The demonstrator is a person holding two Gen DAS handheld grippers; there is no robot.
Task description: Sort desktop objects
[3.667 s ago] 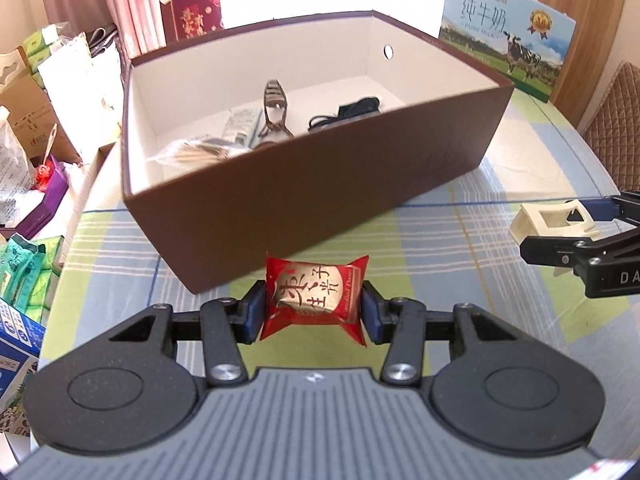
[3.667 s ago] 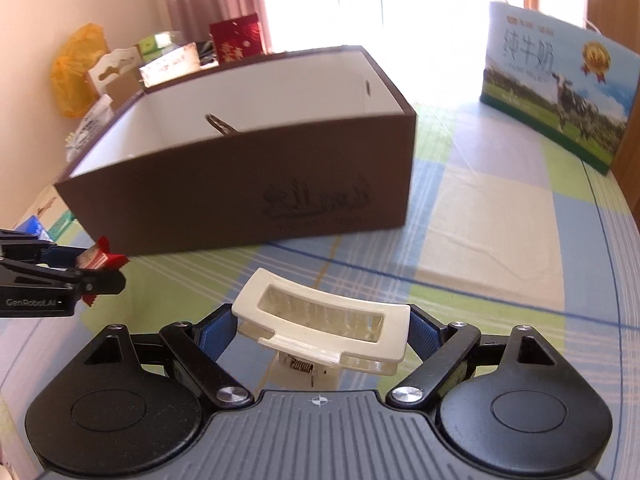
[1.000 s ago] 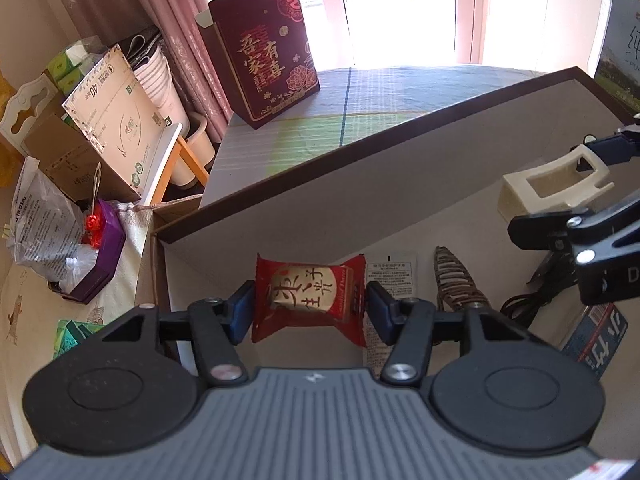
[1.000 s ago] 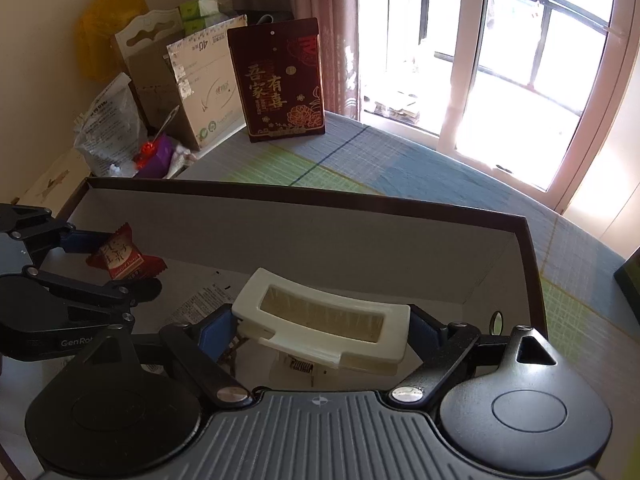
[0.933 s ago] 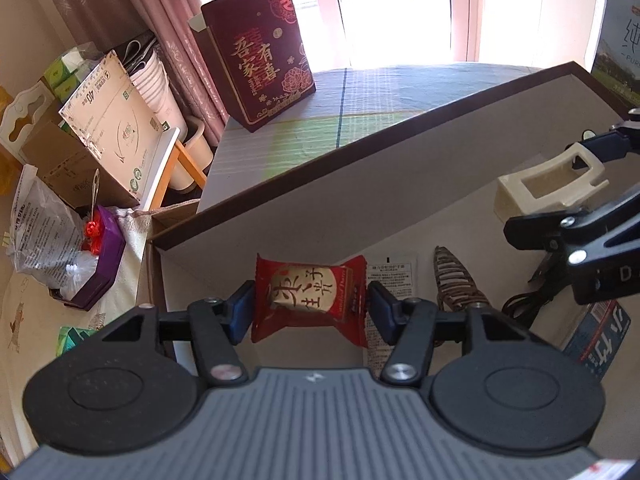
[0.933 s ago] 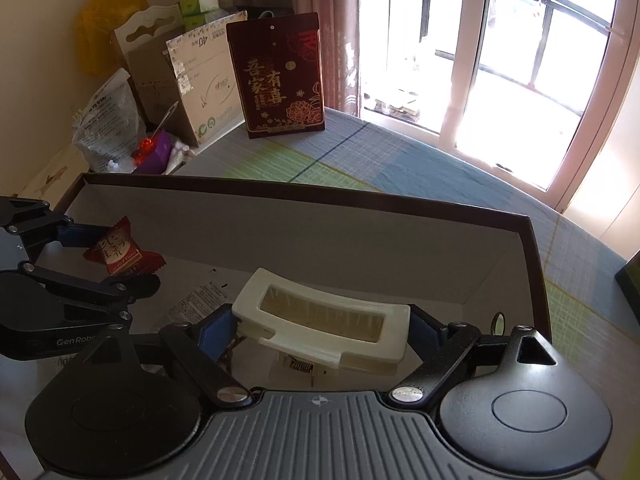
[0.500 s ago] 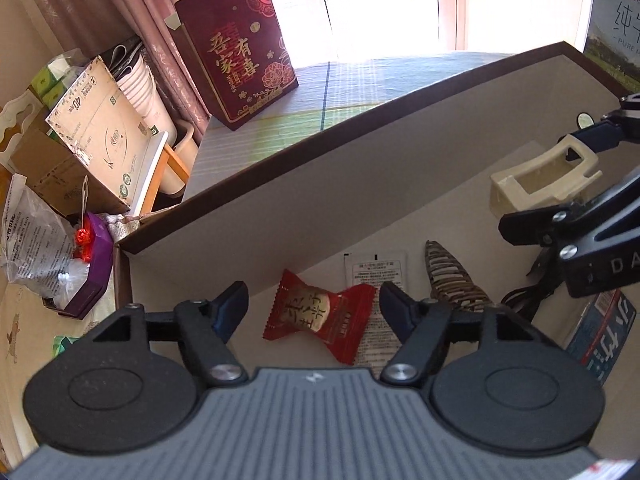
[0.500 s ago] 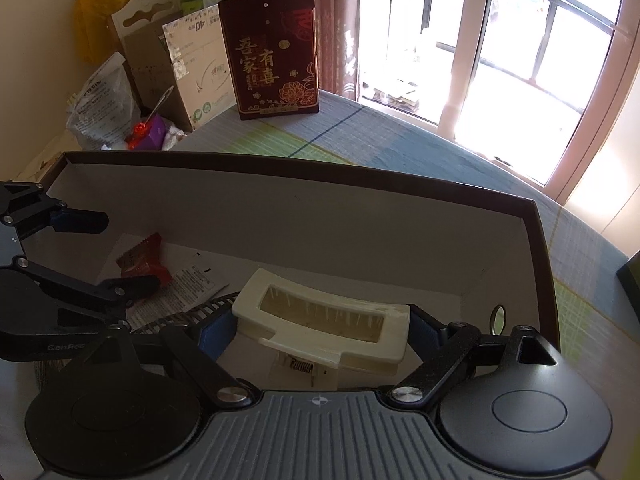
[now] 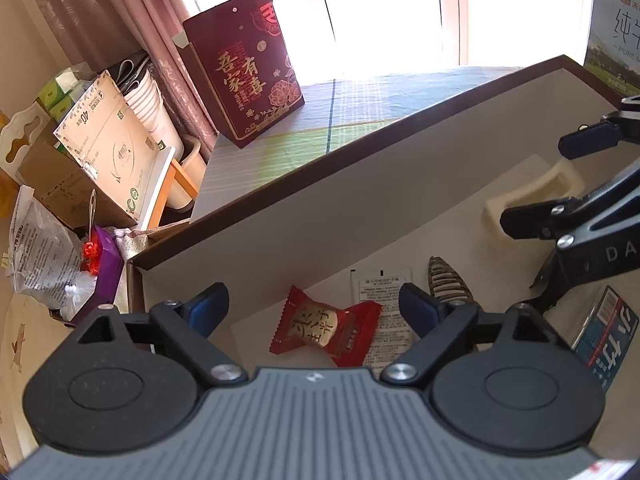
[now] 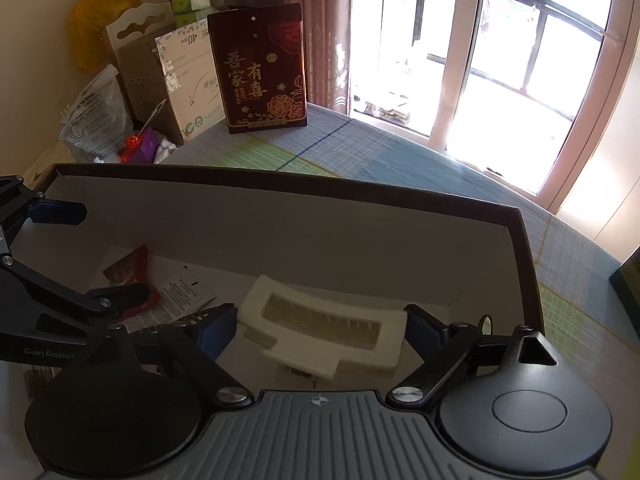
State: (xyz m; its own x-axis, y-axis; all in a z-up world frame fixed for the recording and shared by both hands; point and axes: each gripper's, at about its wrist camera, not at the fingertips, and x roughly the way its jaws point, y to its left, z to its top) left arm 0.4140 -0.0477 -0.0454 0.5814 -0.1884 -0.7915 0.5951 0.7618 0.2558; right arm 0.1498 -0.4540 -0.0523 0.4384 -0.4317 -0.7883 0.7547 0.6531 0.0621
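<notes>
Left wrist: one red candy [image 9: 326, 327], boxed.

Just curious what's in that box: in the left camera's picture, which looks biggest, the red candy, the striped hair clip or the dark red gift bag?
1. Dark red gift bag, despite standing farther away.
2. Red candy.
3. Striped hair clip, partly hidden.

Dark red gift box [image 9: 250, 72]: gold characters 吾家有喜. Cardboard carton [image 9: 105, 148]: "40" (printed sideways). Left tongs [image 10: 52, 334] body: "GenRobot", cut off. Milk carton [image 9: 614, 36]: "PURE M…", partial.
</notes>
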